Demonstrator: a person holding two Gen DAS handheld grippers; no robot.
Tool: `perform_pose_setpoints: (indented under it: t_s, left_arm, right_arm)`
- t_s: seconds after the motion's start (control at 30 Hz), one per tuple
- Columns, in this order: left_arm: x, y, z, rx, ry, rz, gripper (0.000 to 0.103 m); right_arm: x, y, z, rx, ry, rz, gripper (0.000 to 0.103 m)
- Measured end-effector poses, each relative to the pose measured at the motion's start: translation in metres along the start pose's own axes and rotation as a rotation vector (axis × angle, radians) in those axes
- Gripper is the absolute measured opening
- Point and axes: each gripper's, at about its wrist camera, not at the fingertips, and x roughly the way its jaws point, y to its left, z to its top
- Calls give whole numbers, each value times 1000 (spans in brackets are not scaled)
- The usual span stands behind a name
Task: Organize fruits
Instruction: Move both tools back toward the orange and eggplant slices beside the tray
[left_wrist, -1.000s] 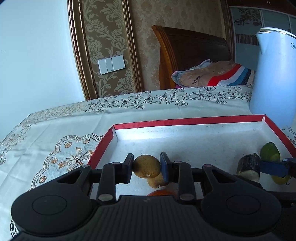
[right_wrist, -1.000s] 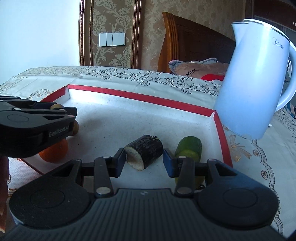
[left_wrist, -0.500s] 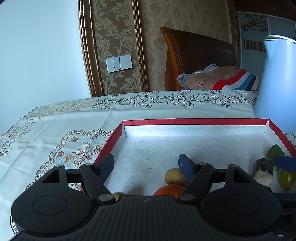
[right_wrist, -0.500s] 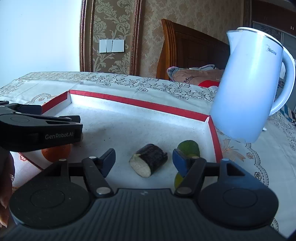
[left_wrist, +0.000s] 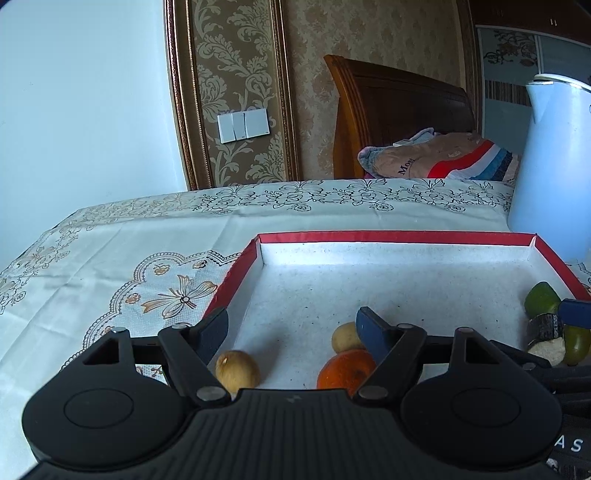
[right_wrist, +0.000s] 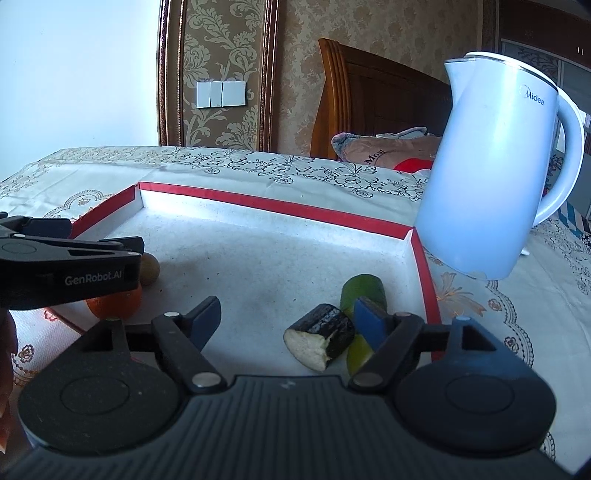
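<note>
A shallow red-rimmed tray (left_wrist: 399, 237) (right_wrist: 280, 207) with a white speckled floor holds the fruit. My left gripper (left_wrist: 291, 325) stands open over its near left part. A brown round fruit (left_wrist: 237, 371) lies on the floor between the fingers. A second brown fruit (left_wrist: 343, 336) and an orange (left_wrist: 345, 373) rest by the right finger. My right gripper (right_wrist: 286, 312) hangs over the near right part with its jaws opening. A dark-skinned, white-fleshed cut piece (right_wrist: 321, 341) lies free between them. A green fruit (right_wrist: 364, 291) sits behind the right fingertip.
A tall white kettle (right_wrist: 495, 177) stands just past the tray's far right corner on the patterned tablecloth (left_wrist: 110, 266). Behind the table are a wooden headboard (left_wrist: 399, 110) and folded bedding. In the right wrist view, my left gripper's body (right_wrist: 70, 271) crosses the tray's left side.
Both grippers have opened. The left one let go of the brown fruit, which now lies on the tray floor. The right one released the dark cut piece.
</note>
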Motion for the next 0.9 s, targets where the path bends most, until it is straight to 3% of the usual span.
perform_pose_setpoints:
  t_s: [0.3, 0.53, 0.73, 0.9]
  left_arm:
    - [-39, 23, -13, -50, -28, -13, 76]
    - [-77, 24, -44, -20, 14, -157, 76]
    - [-105, 15, -72, 69, 2, -280, 76]
    - [-114, 7, -79, 115, -35, -337, 76]
  right_arm:
    - [-26, -11, -8, 31, -34, 18, 80]
    - [-68, -29, -29, 80, -91, 16, 81]
    - [-94, -50, -53, 150, -122, 14, 84]
    - [-96, -66, -63, 203, -100, -1, 86]
